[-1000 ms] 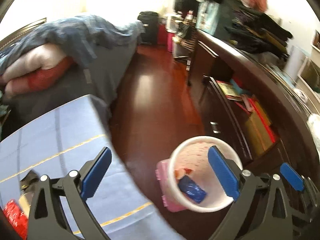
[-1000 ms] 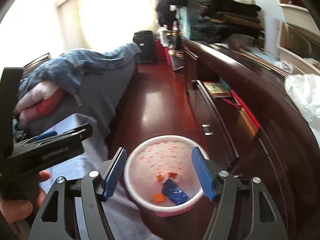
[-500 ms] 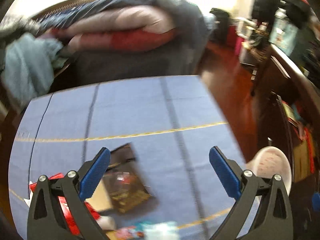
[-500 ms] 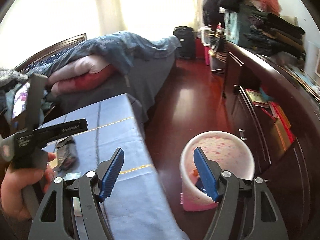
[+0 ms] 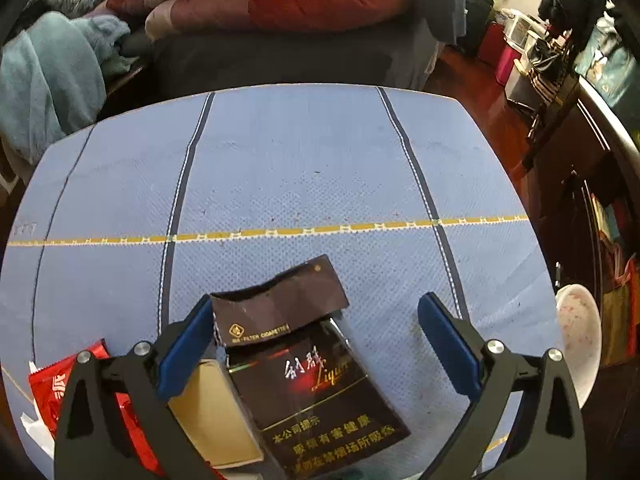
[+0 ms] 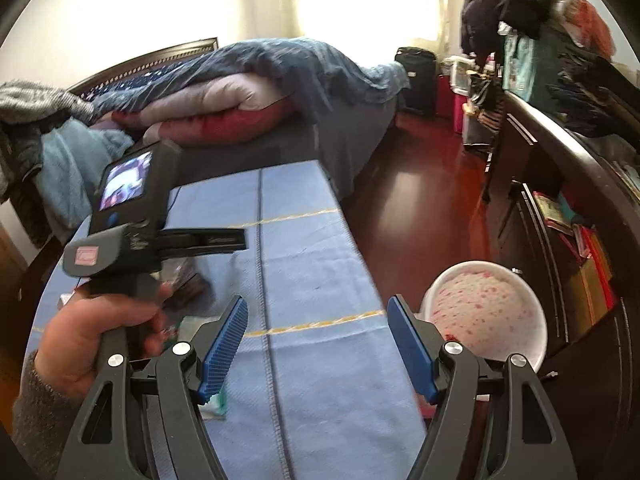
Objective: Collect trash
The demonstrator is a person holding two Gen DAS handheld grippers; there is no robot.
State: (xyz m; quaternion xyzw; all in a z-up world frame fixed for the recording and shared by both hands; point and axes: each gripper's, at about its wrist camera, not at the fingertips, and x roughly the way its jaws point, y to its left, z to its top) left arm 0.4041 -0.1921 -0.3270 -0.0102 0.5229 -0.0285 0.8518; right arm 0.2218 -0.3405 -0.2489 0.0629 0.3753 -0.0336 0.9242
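Note:
A dark brown cigarette pack (image 5: 312,384) with its lid flipped open lies on the blue tablecloth (image 5: 300,168). My left gripper (image 5: 316,340) is open and straddles the pack from above, its left finger close to the lid's corner. A red wrapper (image 5: 52,392) lies just left of it. My right gripper (image 6: 318,336) is open with nothing between its fingers, above the table's right edge. The white bin with red speckles (image 6: 484,312) stands on the floor right of the table. A small teal packet (image 6: 216,404) lies under the right gripper's left finger.
A person's hand (image 6: 80,332) holds the left tool over the table's left part. A bed piled with quilts (image 6: 224,108) stands behind the table. A dark wooden cabinet (image 6: 560,184) lines the right side, with red-brown floor (image 6: 420,184) between.
The left view swung from the bin and floor onto the table and sank towards the cigarette pack. The right view moved left from above the bin to over the table's edge.

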